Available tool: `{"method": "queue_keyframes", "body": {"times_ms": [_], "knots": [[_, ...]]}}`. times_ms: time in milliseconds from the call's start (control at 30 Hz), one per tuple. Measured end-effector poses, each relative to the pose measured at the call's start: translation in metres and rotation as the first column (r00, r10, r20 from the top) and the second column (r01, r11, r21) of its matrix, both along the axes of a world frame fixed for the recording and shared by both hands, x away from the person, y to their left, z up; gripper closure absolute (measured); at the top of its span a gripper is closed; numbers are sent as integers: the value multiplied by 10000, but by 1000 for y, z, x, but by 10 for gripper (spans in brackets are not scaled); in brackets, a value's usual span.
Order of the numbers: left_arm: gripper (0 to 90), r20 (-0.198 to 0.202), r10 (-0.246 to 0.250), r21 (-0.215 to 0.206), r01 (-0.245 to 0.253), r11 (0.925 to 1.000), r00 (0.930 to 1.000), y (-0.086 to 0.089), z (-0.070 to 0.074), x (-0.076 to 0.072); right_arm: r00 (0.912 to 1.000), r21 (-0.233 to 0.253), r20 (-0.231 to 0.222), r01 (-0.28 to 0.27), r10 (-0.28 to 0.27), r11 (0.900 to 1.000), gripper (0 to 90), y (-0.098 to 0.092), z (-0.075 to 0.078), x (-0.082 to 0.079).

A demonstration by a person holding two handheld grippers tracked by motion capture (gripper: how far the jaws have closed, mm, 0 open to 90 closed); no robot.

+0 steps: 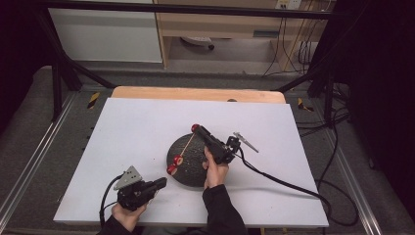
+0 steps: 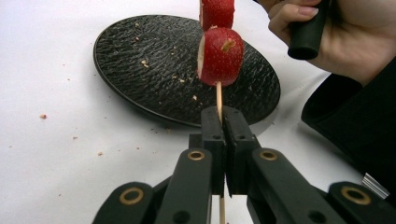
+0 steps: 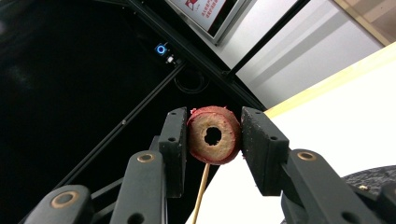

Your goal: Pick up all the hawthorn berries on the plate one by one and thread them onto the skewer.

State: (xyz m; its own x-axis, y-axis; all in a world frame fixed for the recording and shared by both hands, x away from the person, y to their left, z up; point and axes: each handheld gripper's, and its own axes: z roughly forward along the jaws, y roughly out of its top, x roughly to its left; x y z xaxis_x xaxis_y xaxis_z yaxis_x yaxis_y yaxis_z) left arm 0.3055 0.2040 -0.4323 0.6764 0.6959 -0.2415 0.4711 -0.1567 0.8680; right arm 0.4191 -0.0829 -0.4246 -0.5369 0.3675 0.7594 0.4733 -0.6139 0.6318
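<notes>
A thin wooden skewer (image 1: 186,146) slants over a black round plate (image 1: 193,171). My left gripper (image 1: 163,181) is shut on the skewer's lower end (image 2: 219,95), just before the plate's near rim (image 2: 140,56). Two red fruit pieces (image 2: 220,56) are threaded on the stick right above those jaws. My right gripper (image 1: 197,129) is at the skewer's far end, shut on a red ring-shaped slice (image 3: 214,135) with a hole through its middle. The stick (image 3: 202,191) runs down from under that slice. A hand (image 2: 345,32) grips the right gripper's handle.
The plate lies on a white board (image 1: 137,137) scattered with small crumbs (image 2: 43,116). A wooden table edge (image 1: 195,93) runs along the back. The right gripper's cable (image 1: 284,181) trails off to the right. Black frame bars (image 1: 63,68) stand at the back corners.
</notes>
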Motion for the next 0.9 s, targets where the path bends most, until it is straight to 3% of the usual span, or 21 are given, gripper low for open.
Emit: {"method": "queue_keyframes", "body": {"times_ms": [300, 600, 900], "knots": [[878, -241, 200, -358, -208, 9991, 9995, -7, -1, 1, 10000, -19, -15, -47, 47, 10000, 627, 5, -4, -1], [878, -524, 567, -719, -604, 9956, 9970, -9, 0, 2, 9992, -351, -49, -390, 388, 9986, 627, 17, -10, -7], [879, -584, 581, -722, -622, 9954, 9966, -9, 0, 5, 9978, -595, -140, -662, 655, 9960, 627, 22, -18, -18]]}}
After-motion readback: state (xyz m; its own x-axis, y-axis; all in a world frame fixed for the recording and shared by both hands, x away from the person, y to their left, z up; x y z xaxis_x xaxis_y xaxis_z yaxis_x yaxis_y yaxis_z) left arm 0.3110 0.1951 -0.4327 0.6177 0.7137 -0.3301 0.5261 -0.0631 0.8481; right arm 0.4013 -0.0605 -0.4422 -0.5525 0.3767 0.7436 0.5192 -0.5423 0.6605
